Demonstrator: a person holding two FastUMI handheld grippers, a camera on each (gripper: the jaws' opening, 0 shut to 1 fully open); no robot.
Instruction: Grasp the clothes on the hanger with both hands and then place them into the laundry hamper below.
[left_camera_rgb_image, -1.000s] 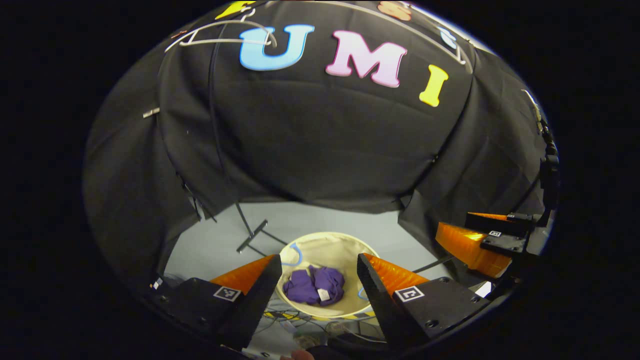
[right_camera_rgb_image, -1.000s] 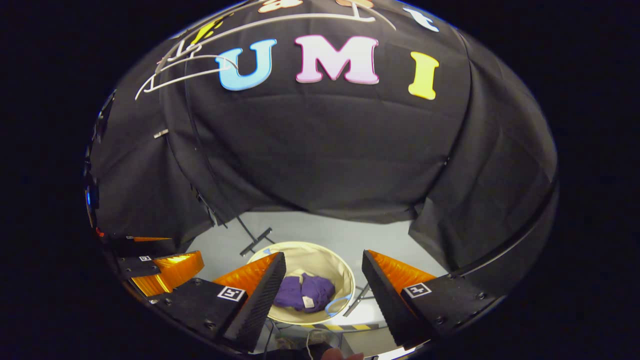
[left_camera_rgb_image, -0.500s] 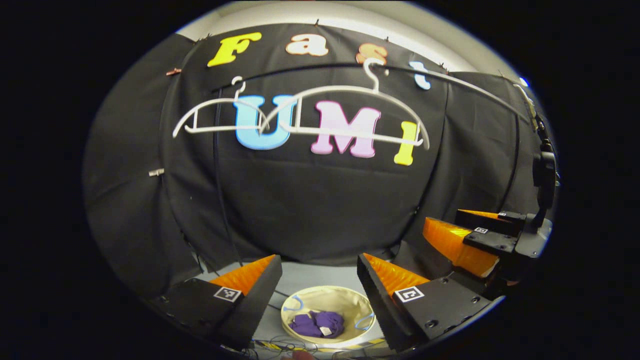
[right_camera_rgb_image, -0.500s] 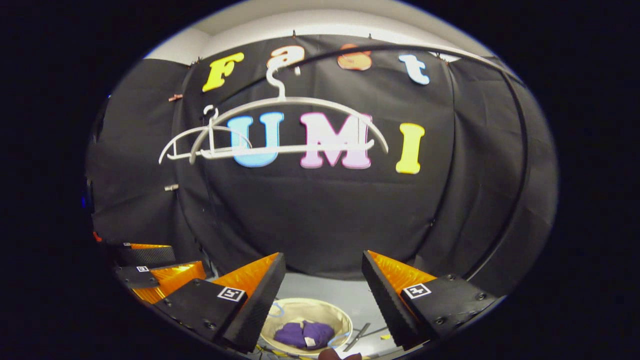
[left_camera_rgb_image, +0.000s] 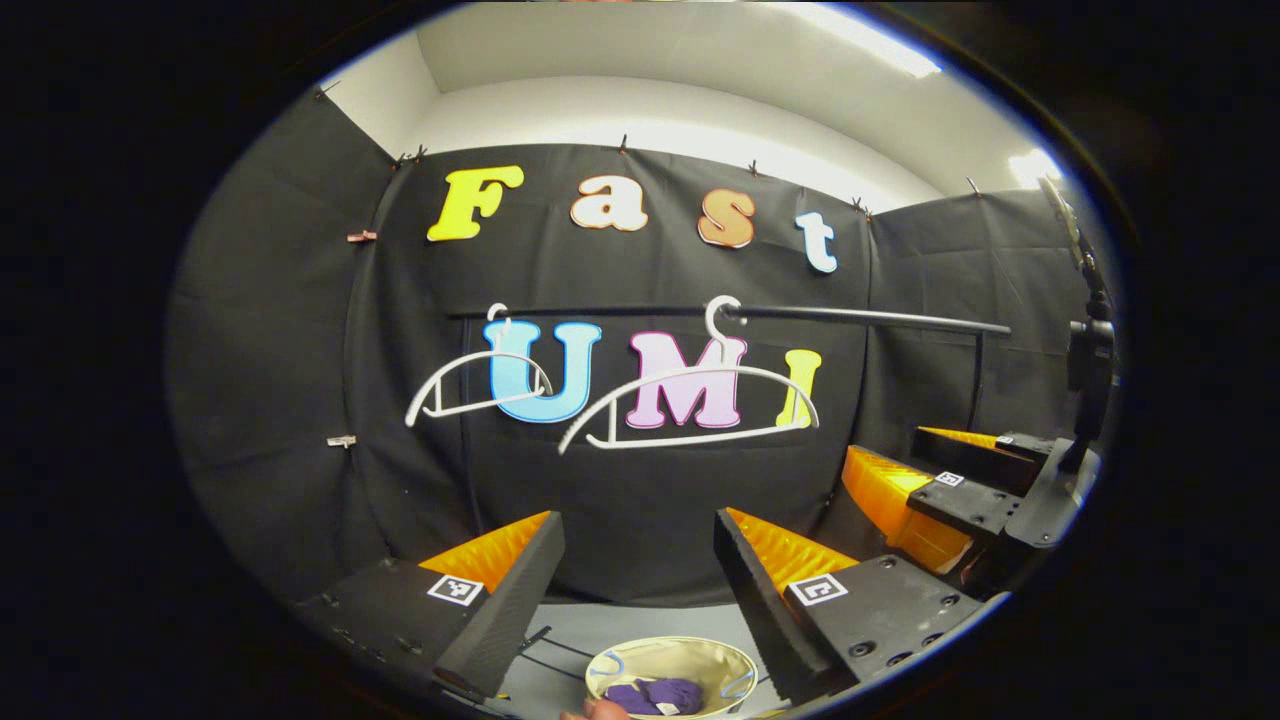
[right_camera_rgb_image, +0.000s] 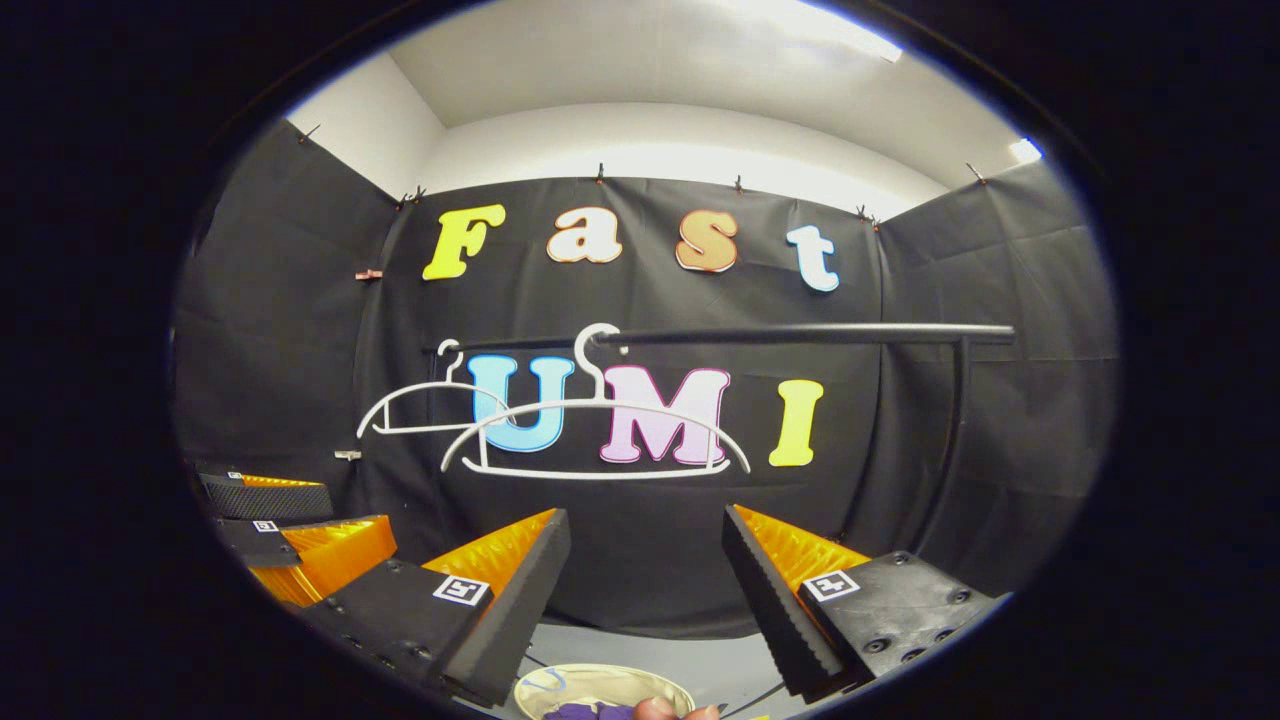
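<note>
**Both grippers raised away from the hamper, garment already inside**

Over the last second both cameras have tilted up: the laundry hamper, which sat between the fingers in mid-picture, has slid to the bottom edge, and the rail with its hangers has dropped from the top edge into the middle of each view.

The left gripper (left_camera_rgb_image: 638, 590) stands with its jaws wide apart and nothing between them. The right gripper (right_camera_rgb_image: 645, 590) is likewise spread wide and empty. In the left gripper view the right gripper shows again at the far right, and in the right gripper view the left one sits low at the left, so the two are side by side, near each other.

The purple garment (left_camera_rgb_image: 655, 696) lies crumpled in the cream laundry hamper (left_camera_rgb_image: 735, 668), on the floor below and near the grippers. On the far black rail (right_camera_rgb_image: 800, 333) hang two white hangers: the nearer hanger (right_camera_rgb_image: 595, 440) and the smaller hanger (right_camera_rgb_image: 420, 408) to its left. Both are bare.

By my judgement the placing step is finished and this is the retreat after release. With no clothes left on either hanger, the next move calls for little beyond holding both grippers clear of the rail and hamper.
</note>
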